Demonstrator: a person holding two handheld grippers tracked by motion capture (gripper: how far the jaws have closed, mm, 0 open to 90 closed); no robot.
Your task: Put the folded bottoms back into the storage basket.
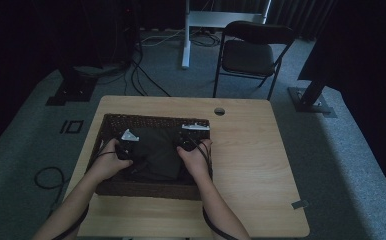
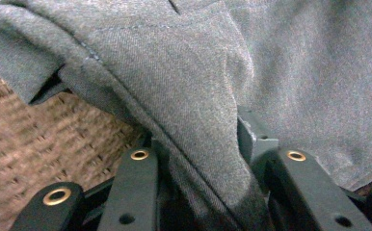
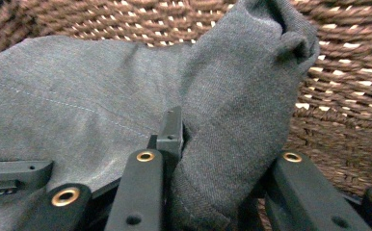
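Note:
A dark grey cloth lies folded inside a brown wicker basket on the wooden table. My left gripper holds the cloth's left side, and its jaws are shut on a stitched fold of the grey cloth. My right gripper holds the cloth's right side. There a bunched ridge of the cloth is pinched between the jaws, with the wicker wall just behind it. A hand grips each tool from the near side.
The basket sits on the left half of the table, which has a cable hole near its far edge. A black folding chair stands beyond the table. Cables lie on the grey carpet.

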